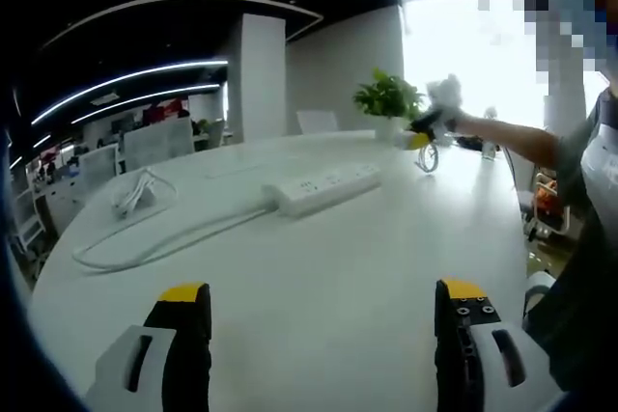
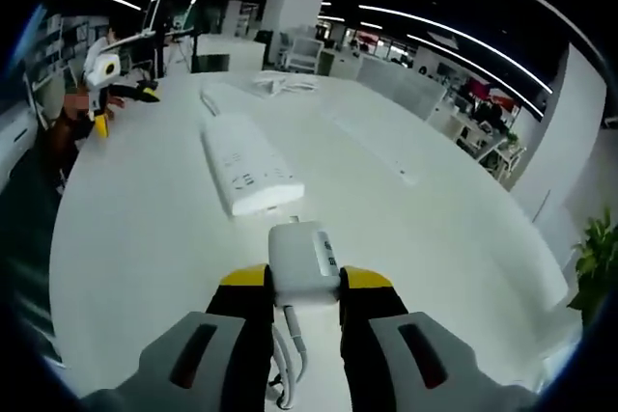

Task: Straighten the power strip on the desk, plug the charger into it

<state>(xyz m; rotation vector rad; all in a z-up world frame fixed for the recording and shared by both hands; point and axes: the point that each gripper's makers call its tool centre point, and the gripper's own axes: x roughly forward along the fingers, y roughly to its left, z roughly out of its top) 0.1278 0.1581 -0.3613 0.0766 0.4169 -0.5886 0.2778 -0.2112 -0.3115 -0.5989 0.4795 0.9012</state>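
My right gripper (image 2: pixel 304 288) is clamped on the white block charger (image 2: pixel 302 261). The long white plastic power strip (image 2: pixel 249 162) lies mid-desk straight ahead, long axis along my jaws, near end just beyond the charger. My left gripper (image 1: pixel 323 320), jaws apart, hangs farther off.

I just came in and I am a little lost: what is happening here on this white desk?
A person works with two handheld claws. The right claw is shut on a white charger and holds it just short of the end of the white power strip, not yet plugged in. The left claw is open above the bare desk, holding nothing. The strip's cable lies in a loop on the desk.
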